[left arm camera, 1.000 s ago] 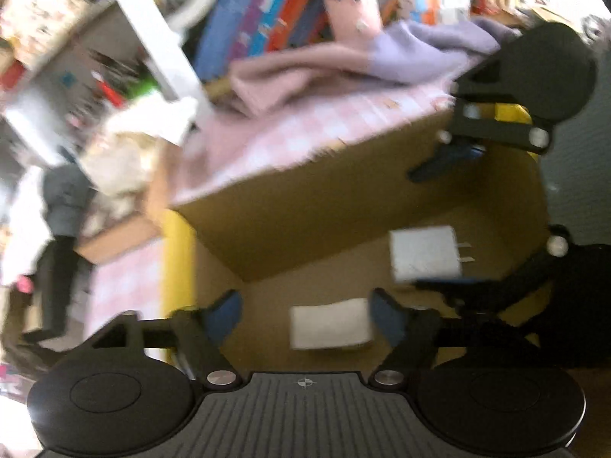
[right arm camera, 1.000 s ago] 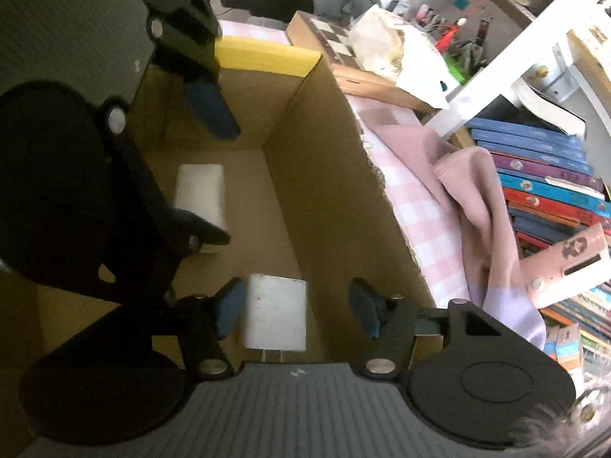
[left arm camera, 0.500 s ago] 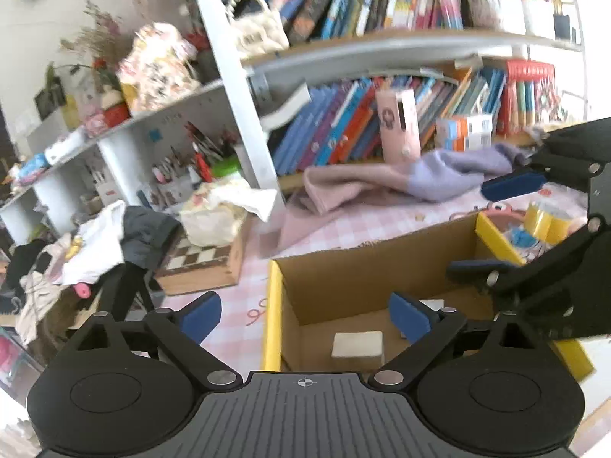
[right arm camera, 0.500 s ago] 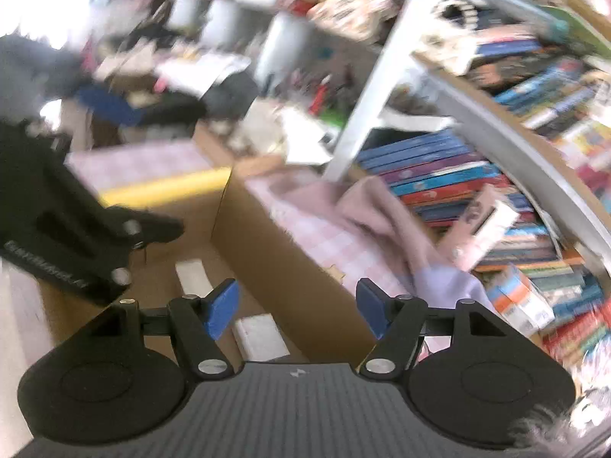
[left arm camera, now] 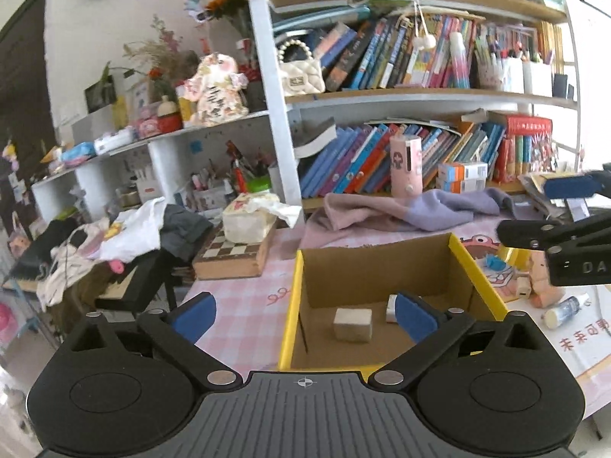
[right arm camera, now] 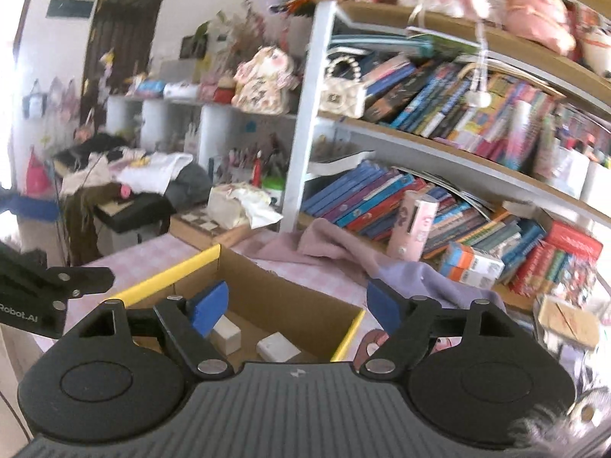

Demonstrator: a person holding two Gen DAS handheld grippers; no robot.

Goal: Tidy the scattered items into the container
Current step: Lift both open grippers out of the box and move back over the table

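- Box (left arm camera: 382,267) of cardboard with yellow-edged flaps sits open on the pink checked counter (left arm camera: 244,316), toward the shelf side; I take it as the container.
- Two pale blocks lie loose on its floor: a squarish white block (left arm camera: 352,324) near the middle, and a second white block (right arm camera: 277,347), which in the left view is half hidden behind my claw's blue pad.
- My left claw (left arm camera: 303,311) is released, its jaws opening to nearly full spread with nothing gripped; it hangs at the box's near edge.
- My right claw (right arm camera: 296,307) is also empty, jaws opening, above the box's near corner; the blocks sit below the pads, not between them.
- So I judge two items done, both hands free for the next pick.
- Left to do, as far as I can see: a small white bottle (left arm camera: 565,307) lying on its side near the counter's right edge, a pinkish toy figure (left arm camera: 544,280) just beyond it, and a small blue piece (left arm camera: 495,263) next to the box's right wall.
- The pink and lilac cloth (left arm camera: 412,210) along the counter's far edge may or may not count; I cannot tell.
- Next pick looks like a right-hand job.
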